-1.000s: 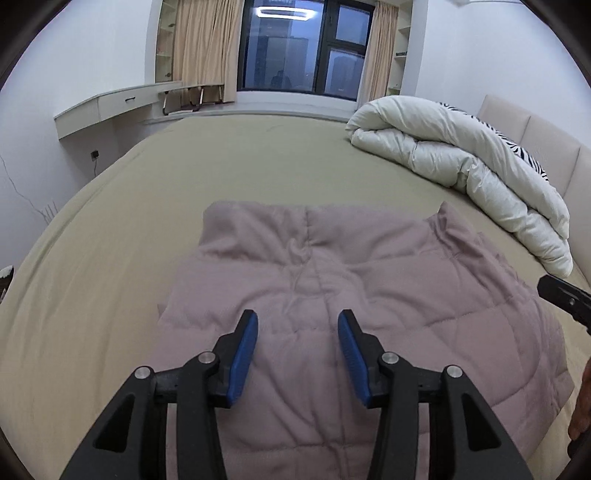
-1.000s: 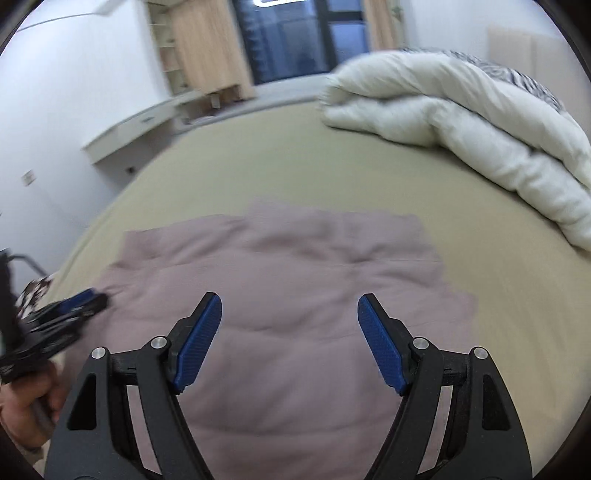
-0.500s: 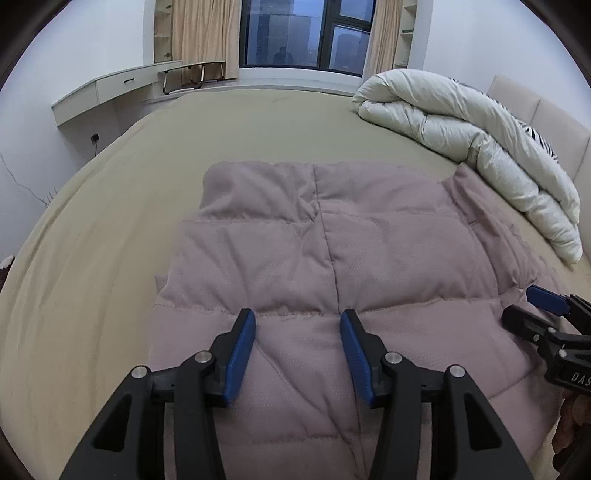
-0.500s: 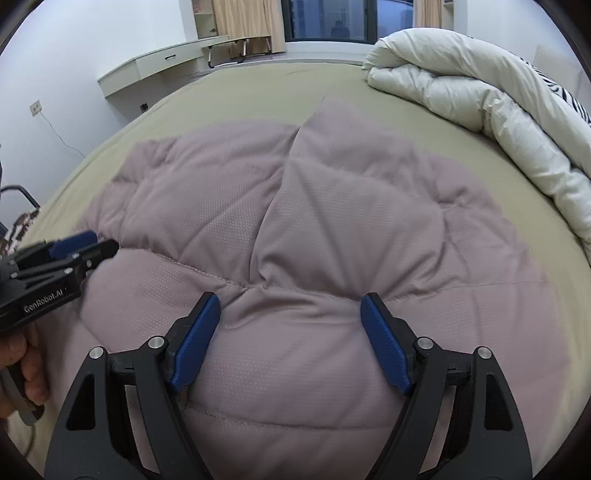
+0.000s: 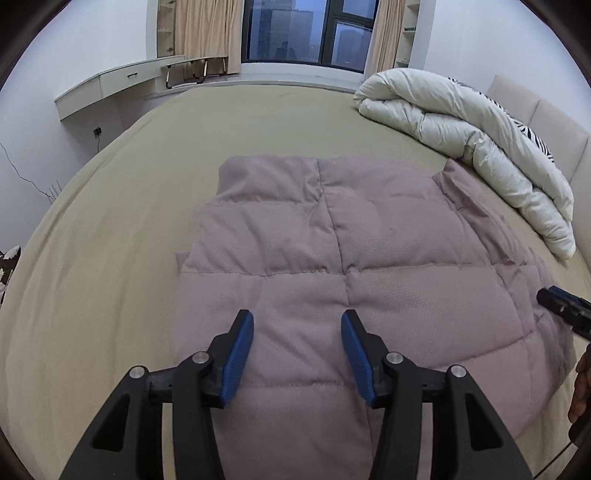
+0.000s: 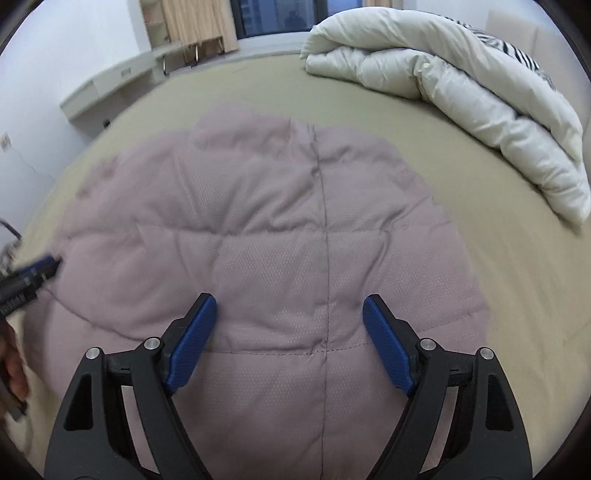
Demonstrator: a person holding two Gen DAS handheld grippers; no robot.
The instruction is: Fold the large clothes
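Note:
A mauve quilted puffer garment [image 5: 332, 251] lies spread flat on the olive bed sheet [image 5: 110, 229]; the right wrist view shows the garment [image 6: 266, 221] filling the middle. My left gripper [image 5: 297, 325] hovers over its near edge, jaws opening, with nothing pinched between the blue pads. My right gripper [image 6: 290, 310] hangs over the garment's near right part, jaws opening wide, nothing gripped. The right gripper's tip [image 5: 561, 306] shows at the right edge of the left wrist view, and the left gripper's tip [image 6: 33, 273] at the left edge of the right wrist view.
A rolled white duvet [image 5: 469, 147] with a zebra-print pillow lies at the bed's far right by the beige headboard [image 5: 546, 114]. A wall desk [image 5: 110, 85], curtains and a dark window [image 5: 303, 33] stand beyond the bed. A hand [image 5: 581, 384] shows at the right edge.
The garment has settled flatter on the bed, its raised middle fold gone. Both grippers shifted over it and their jaws spread a little wider.

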